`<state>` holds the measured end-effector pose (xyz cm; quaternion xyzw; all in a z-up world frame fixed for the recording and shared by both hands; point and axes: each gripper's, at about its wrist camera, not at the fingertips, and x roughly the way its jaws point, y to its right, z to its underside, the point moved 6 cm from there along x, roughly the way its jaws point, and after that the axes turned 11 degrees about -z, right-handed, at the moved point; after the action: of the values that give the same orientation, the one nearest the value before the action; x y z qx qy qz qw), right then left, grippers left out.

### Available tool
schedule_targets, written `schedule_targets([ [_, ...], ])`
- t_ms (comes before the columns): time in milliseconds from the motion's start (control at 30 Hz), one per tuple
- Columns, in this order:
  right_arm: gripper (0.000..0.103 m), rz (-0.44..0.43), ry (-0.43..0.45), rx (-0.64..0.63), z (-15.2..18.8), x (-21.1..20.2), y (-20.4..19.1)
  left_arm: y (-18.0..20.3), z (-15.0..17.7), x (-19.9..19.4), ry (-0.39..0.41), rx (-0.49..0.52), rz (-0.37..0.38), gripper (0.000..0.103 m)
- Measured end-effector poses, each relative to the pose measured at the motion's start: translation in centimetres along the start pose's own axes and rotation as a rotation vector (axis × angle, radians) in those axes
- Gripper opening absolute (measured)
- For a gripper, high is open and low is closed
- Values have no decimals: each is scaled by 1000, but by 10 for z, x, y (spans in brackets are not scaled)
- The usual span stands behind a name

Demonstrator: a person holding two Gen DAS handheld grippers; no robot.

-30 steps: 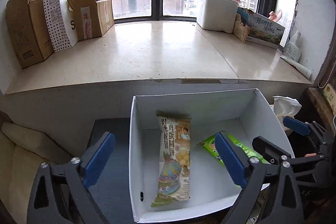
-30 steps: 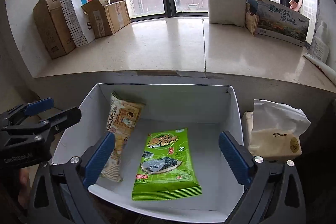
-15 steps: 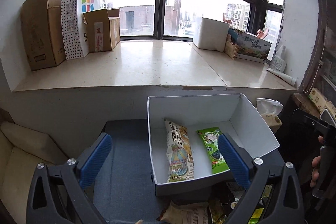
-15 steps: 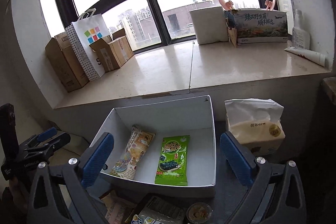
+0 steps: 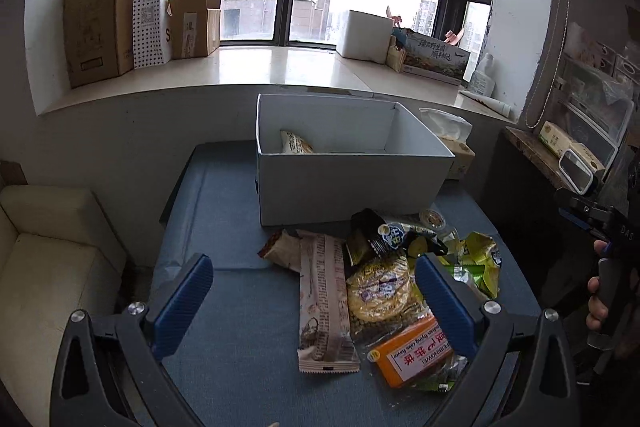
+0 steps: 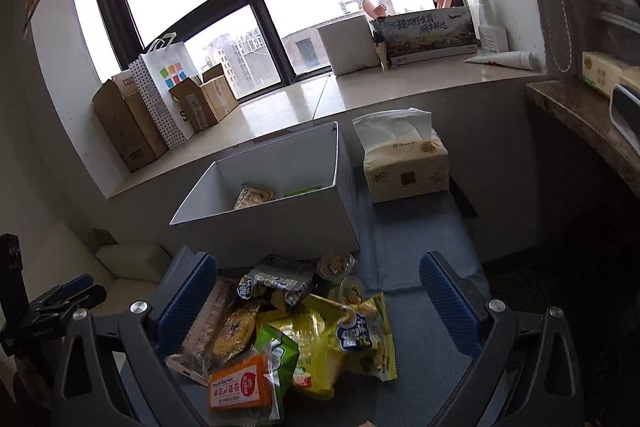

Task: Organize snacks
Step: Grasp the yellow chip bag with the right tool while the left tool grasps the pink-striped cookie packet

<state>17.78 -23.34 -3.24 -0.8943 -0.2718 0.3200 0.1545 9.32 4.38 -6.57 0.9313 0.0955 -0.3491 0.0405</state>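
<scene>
Crinkly foil snack packets (image 6: 304, 331), lower centre: light, slippery, crushable; grip by sealed edges. White box (image 5: 344, 183) above. Both grippers' fingers apart, empty.

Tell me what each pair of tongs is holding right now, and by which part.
Nothing is held. The left tongs and the right tongs are both open and empty, above the snack pile in front of the white box.
</scene>
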Motion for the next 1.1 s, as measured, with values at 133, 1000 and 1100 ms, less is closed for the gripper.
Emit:
schedule_targets([
  [133,103,41,-8,96,50,-14,16,6,39,-6,-65,-26,68,103],
  [1000,68,23,-341,278,80,118,71,0,63,-10,-86,-40,69,103],
  [1100,59,-5,-333,266,85,118,70,-4,66,-2,-107,-53,66,103],
])
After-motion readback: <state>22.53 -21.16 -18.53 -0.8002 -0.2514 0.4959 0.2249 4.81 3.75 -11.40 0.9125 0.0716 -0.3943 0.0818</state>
